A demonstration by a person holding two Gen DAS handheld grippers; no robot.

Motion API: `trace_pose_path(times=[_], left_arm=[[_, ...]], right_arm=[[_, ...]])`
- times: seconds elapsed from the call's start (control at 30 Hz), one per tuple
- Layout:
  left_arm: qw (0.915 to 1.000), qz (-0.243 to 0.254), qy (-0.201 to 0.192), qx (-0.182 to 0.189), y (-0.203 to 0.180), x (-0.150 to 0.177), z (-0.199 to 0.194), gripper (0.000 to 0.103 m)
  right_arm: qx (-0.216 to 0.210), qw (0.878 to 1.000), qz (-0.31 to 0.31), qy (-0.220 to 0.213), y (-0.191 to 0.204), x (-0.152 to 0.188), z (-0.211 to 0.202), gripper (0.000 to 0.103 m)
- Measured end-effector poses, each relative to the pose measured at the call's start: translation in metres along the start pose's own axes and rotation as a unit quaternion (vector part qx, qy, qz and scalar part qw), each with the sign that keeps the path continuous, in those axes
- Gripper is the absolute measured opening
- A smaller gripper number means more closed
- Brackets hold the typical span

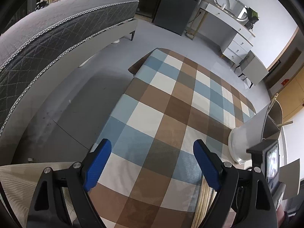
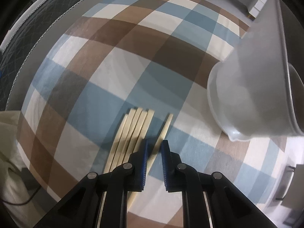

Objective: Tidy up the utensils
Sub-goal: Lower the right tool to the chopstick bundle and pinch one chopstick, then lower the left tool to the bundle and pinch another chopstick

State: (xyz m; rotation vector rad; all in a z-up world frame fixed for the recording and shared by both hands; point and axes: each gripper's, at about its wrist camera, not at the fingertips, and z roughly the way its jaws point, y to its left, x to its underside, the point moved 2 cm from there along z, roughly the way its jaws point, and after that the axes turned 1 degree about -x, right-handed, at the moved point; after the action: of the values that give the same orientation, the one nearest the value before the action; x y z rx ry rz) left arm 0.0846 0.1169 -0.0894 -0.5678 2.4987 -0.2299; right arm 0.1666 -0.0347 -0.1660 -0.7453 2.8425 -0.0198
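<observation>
Right now the right gripper [image 2: 154, 148] is pointing steeply down at the checked tablecloth [image 2: 117, 60], its blue-padded jaws drawn narrow with a single wooden chopstick [image 2: 165, 127] running up between them toward one o'clock. Whether the pads are actually pressing on that stick, I cannot tell; a thin gap seems to be showing on either side. Just beside it, toward eleven o'clock of the fingertips, a bundle of chopsticks [image 2: 131, 131] is lying flat on the cloth, packed side by side and fanning slightly at the far ends. The single stick is lying a little apart from that bundle. At three o'clock in the right wrist view a white utensil holder [image 2: 252, 87] is looming large and blurred, standing on the cloth.

Meanwhile the left gripper [image 1: 152, 161] is hanging over the same cloth with its jaws standing wide and nothing between them. In its view the white holder [image 1: 245, 138] is sitting at four o'clock, with stick ends [image 1: 285, 123] poking out of its top. Beyond the table, a grey mattress [image 1: 57, 30] is filling ten o'clock and a white desk [image 1: 224, 22] is standing at one o'clock.
</observation>
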Motion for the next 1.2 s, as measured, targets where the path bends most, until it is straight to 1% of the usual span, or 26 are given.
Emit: trace_pose_path(times=[0.03,0.07,0.1,0.17,0.3,0.4,0.43,0.53,0.63,0.67,0.73,0.83,0.97,1.03,1.13,1.2], left_arm=[[1.0,-0.004,0.002,0.0,0.002,0.0,0.0,0.085],[1.0,-0.007,0.003,0.0,0.003,-0.001,0.001,0.085],[0.9999,-0.012,0.006,-0.001,0.006,-0.001,0.002,0.085],[0.9998,-0.017,0.012,-0.003,0.01,-0.002,0.003,0.085],[0.9998,-0.013,0.012,0.0,0.011,-0.002,0.003,0.085],[0.9998,-0.003,0.018,0.0,0.007,0.002,0.006,0.085],[0.9998,0.002,0.02,-0.001,0.006,0.003,0.007,0.085],[0.9992,0.017,0.035,-0.002,0.0,0.01,0.015,0.085],[0.9969,0.038,0.069,0.006,-0.011,0.022,0.029,0.085],[0.9948,0.048,0.089,0.015,-0.017,0.029,0.037,0.085],[0.9905,0.071,0.117,0.016,-0.029,0.043,0.049,0.085],[0.9846,0.104,0.14,0.011,-0.047,0.062,0.059,0.085],[0.9781,0.146,0.148,0.0,-0.067,0.079,0.062,0.085],[0.9767,0.153,0.15,-0.007,-0.072,0.084,0.064,0.085],[0.9754,0.155,0.157,-0.007,-0.077,0.09,0.068,0.085],[0.9724,0.169,0.159,-0.021,-0.081,0.095,0.07,0.085]], right_arm=[[0.0,1.0,0.0,0.0,0.003,-0.003,0.0,0.014],[0.0,1.0,-0.003,0.001,0.005,-0.001,-0.003,0.011],[-0.005,1.0,-0.01,0.004,0.009,-0.007,0.001,0.009],[0.0,1.0,-0.029,0.011,0.016,-0.012,0.001,0.009],[-0.003,0.999,-0.034,0.012,0.018,-0.015,0.0,0.006],[-0.014,1.0,-0.024,-0.011,0.013,-0.011,-0.004,0.005],[-0.014,0.999,-0.017,-0.027,0.011,-0.008,-0.009,0.005],[-0.036,0.996,0.015,-0.081,0.0,0.006,-0.028,0.005],[-0.067,0.985,0.063,-0.145,-0.018,0.025,-0.053,0.005],[-0.082,0.98,0.082,-0.164,-0.024,0.032,-0.061,0.005],[-0.102,0.968,0.113,-0.198,-0.038,0.049,-0.071,0.005],[-0.13,0.95,0.15,-0.24,-0.051,0.074,-0.084,0.005],[-0.152,0.934,0.186,-0.265,-0.078,0.088,-0.092,0.004],[-0.16,0.926,0.196,-0.281,-0.086,0.09,-0.096,0.004],[-0.17,0.916,0.213,-0.295,-0.1,0.099,-0.102,0.004],[-0.181,0.91,0.225,-0.299,-0.105,0.098,-0.098,0.004]])
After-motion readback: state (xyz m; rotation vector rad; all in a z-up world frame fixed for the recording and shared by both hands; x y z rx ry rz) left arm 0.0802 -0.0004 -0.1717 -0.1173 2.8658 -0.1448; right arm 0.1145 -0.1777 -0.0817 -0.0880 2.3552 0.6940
